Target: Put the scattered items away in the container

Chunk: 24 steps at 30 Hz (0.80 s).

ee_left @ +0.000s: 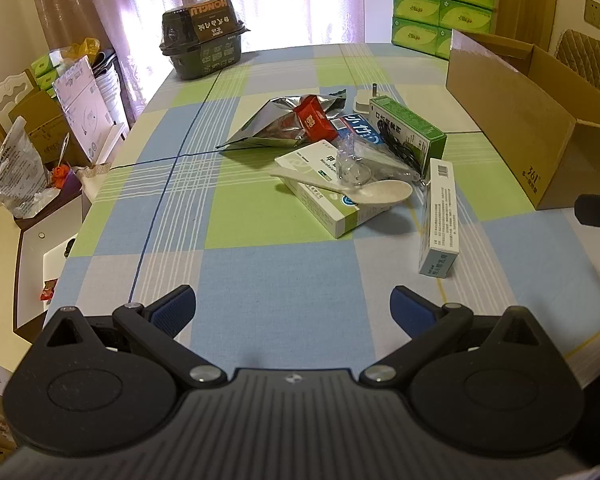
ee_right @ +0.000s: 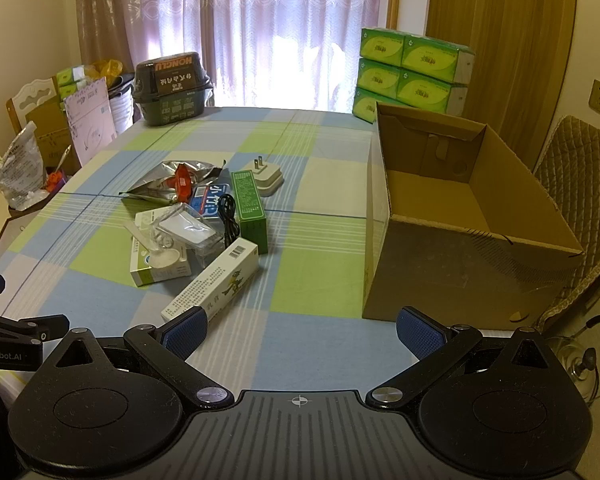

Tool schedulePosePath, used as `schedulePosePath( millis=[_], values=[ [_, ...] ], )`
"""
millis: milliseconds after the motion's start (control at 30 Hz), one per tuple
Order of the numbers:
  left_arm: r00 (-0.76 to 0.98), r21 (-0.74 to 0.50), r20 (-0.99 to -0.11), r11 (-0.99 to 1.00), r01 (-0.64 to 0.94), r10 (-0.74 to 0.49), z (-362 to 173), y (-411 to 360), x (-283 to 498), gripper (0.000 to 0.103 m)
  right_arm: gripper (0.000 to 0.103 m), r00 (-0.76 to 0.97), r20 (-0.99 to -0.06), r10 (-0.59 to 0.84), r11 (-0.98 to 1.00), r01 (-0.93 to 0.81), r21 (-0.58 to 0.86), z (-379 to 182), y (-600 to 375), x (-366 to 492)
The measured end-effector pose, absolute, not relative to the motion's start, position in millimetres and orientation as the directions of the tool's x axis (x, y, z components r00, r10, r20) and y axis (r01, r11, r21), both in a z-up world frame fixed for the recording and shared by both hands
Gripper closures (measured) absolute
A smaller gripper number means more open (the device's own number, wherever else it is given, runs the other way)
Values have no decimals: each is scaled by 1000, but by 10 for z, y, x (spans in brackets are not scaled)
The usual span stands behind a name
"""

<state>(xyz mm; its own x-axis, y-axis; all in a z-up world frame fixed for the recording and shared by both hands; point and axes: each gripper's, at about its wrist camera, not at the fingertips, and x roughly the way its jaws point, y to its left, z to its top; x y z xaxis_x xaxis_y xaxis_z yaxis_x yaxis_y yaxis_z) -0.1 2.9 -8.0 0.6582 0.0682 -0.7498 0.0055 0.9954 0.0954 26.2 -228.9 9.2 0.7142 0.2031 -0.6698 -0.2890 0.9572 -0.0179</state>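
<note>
Clutter (ee_left: pixel 352 152) on the checked tablecloth (ee_left: pixel 240 280) beside the cardboard box (ee_right: pixel 460 240); we see left gripper (ee_left: pixel 293 306) and right gripper (ee_right: pixel 302 330) fingers spread apart, empty.

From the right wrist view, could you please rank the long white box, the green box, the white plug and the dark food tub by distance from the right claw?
1. Long white box: beside the right claw's left finger.
2. Green box: mid-table.
3. White plug: just beyond it.
4. Dark food tub: far left edge, by the curtain.
</note>
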Motion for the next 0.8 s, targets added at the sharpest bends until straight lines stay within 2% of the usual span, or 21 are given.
schedulePosePath(
  millis=[800],
  values=[
    [658, 99, -750, 995, 3, 72, -81, 23, 1, 1, 0, 713, -672, 201, 957, -290, -22, 62, -2304, 259]
  ],
)
